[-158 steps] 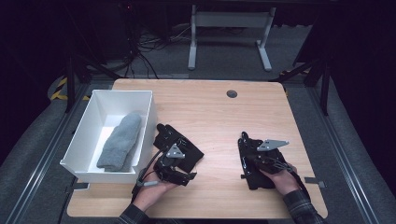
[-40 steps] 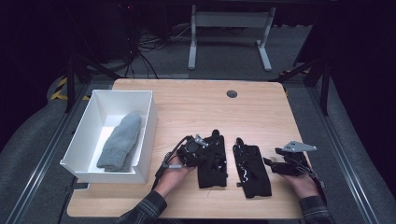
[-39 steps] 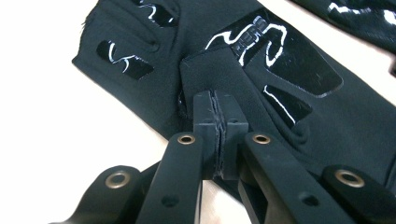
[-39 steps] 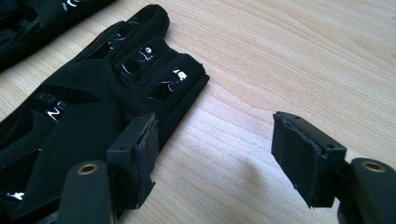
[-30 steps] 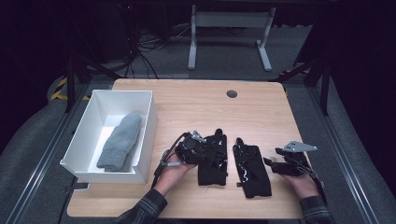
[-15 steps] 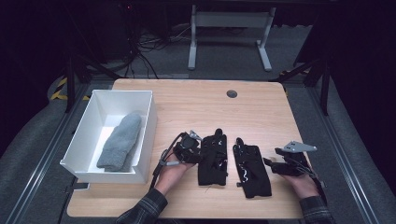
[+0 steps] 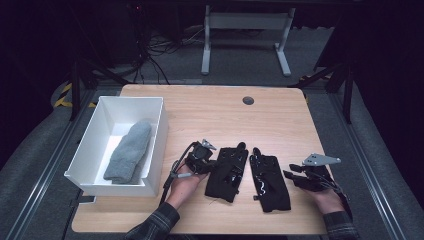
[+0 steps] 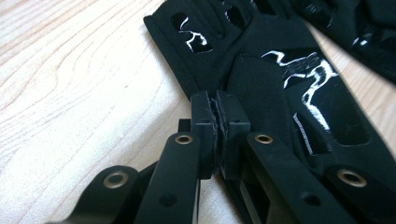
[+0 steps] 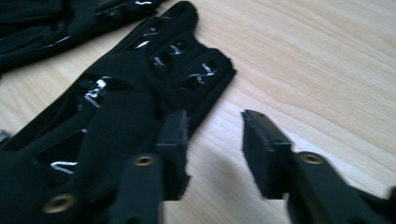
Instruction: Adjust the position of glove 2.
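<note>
Two black gloves with glossy patches lie flat, side by side, on the wooden table. My left gripper (image 7: 214, 162) is at the left edge of the left glove (image 7: 227, 172). In the left gripper view its jaws have just been closing and are pressed together (image 8: 217, 105) on a puckered fold of that glove's edge (image 8: 280, 93). My right gripper (image 7: 289, 175) lies at the right edge of the right glove (image 7: 270, 177). Its jaws (image 9: 212, 126) have just been closing and still stand apart. One jaw rests over that glove's edge (image 9: 121, 102), and bare wood shows between them.
A white bin (image 7: 160, 130) at the table's left holds a grey mitten (image 7: 129, 152). A round cable hole (image 7: 248, 100) is near the far edge. The other glove lies close by in each gripper view (image 8: 364, 28) (image 9: 46, 28).
Five seconds ago the gloves were bunched under the grippers, farther apart; now they lie flat together in the middle. Over the last second both hands have stayed where they were.
</note>
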A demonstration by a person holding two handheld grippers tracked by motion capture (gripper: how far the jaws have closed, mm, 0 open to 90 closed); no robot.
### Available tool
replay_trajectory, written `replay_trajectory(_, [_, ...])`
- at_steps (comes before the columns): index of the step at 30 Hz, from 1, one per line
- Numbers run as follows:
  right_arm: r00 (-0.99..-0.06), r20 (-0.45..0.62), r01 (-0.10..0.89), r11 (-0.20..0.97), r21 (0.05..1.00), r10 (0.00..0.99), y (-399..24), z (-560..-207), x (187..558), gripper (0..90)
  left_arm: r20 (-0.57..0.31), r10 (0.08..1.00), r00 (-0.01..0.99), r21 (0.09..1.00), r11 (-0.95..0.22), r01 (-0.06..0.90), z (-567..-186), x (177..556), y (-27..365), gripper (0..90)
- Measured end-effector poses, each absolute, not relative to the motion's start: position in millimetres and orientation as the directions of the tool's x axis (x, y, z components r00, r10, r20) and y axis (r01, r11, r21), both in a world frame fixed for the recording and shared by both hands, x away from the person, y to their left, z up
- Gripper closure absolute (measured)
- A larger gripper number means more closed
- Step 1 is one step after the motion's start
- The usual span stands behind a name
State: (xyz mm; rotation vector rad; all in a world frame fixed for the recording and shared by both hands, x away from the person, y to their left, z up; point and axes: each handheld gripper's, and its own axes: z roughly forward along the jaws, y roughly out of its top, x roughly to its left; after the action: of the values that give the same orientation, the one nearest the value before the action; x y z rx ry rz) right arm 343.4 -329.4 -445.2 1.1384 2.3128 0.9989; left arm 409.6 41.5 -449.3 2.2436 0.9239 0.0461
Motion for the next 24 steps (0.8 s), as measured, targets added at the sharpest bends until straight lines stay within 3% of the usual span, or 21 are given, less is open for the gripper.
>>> replay_trajectory(3, [-0.619, -0.02, 0.534, 0.44, 0.722, 0.785, -324, -444, 341, 84.3, -0.233, 0.626, 0.745, 0.631, -0.486, 0.605, -446, 409, 45, 87.3])
replay_trajectory(5, [-0.627, -0.02, 0.535, 0.449, 0.716, 0.779, -323, -444, 340, 89.4, -0.246, 0.622, 0.744, 0.631, -0.48, 0.61, -445, 408, 47, 87.3])
replay_trajectory(13, [-0.655, -0.003, 0.563, 0.491, 0.665, 0.755, -326, -453, 333, 89.8, -0.279, 0.605, 0.746, 0.636, -0.466, 0.616, -441, 407, 53, 87.4])
replay_trajectory(24, [-0.703, 0.03, 0.544, 0.51, 0.666, 0.711, -316, -453, 333, 89.7, -0.321, 0.572, 0.755, 0.66, -0.437, 0.612, -430, 402, 55, 87.5])
